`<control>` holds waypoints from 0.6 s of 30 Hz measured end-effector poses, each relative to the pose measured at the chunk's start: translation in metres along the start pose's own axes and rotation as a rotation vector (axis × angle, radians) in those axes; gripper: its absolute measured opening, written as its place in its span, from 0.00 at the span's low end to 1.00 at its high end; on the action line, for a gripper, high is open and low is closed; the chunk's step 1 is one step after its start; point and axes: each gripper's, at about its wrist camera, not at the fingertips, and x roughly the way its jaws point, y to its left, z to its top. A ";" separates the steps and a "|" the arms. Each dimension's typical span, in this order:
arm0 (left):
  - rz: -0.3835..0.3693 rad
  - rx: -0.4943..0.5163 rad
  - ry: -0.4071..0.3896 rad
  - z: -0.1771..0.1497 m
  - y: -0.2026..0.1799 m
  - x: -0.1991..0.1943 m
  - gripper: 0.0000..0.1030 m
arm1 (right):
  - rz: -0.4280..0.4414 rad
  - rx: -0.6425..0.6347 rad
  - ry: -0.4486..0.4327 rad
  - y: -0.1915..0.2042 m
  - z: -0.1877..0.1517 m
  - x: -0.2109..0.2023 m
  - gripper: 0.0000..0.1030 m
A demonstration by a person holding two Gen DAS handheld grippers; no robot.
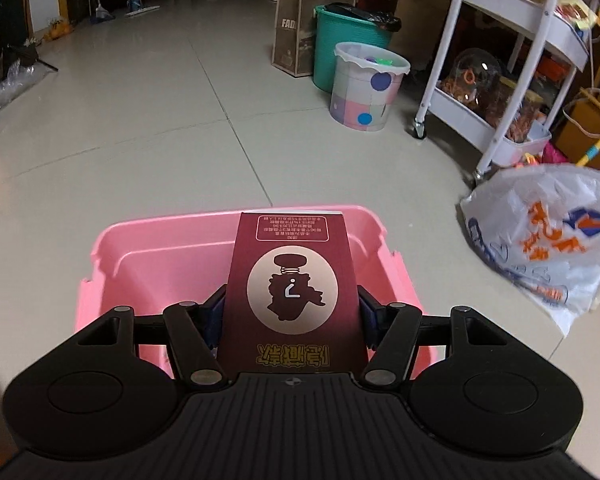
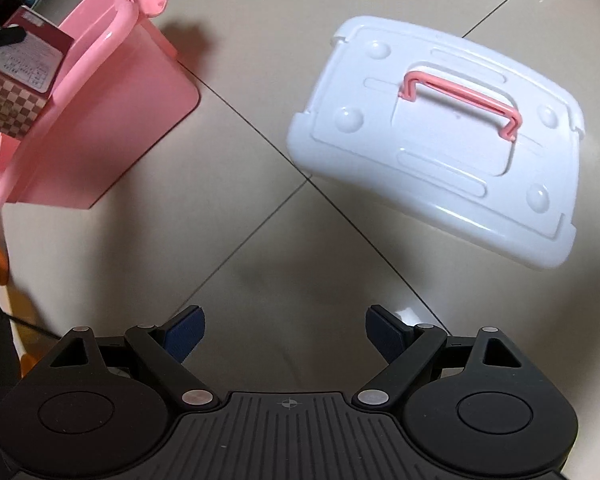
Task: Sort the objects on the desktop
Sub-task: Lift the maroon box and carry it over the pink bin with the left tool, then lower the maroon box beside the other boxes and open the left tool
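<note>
Both views are lit by soft, even indoor light, moderately bright on the pale tiled floor (image 1: 148, 128). The far end of the room in the left wrist view falls dim and murky. The fisheye lens bends straight tile seams into curves and darkens the corners. The crumpled white plastic bag with orange print (image 1: 540, 240) is smeared by motion blur. In the right wrist view the glossy white plastic lid with a pink handle (image 2: 440, 148) carries faint glare, and the open pink plastic box (image 2: 100, 112) casts a soft shadow

bare floor (image 2: 260, 184) between pink bin (image 2: 112, 120), white lid (image 2: 440, 152)
</note>
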 end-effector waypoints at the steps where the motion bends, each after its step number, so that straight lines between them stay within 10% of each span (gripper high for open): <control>1: -0.010 -0.018 0.002 0.002 0.002 0.005 0.61 | 0.000 -0.001 0.003 0.000 0.001 0.002 0.83; 18: -0.051 -0.151 0.065 -0.015 0.019 0.065 0.61 | -0.013 -0.007 0.073 0.002 0.003 0.036 0.83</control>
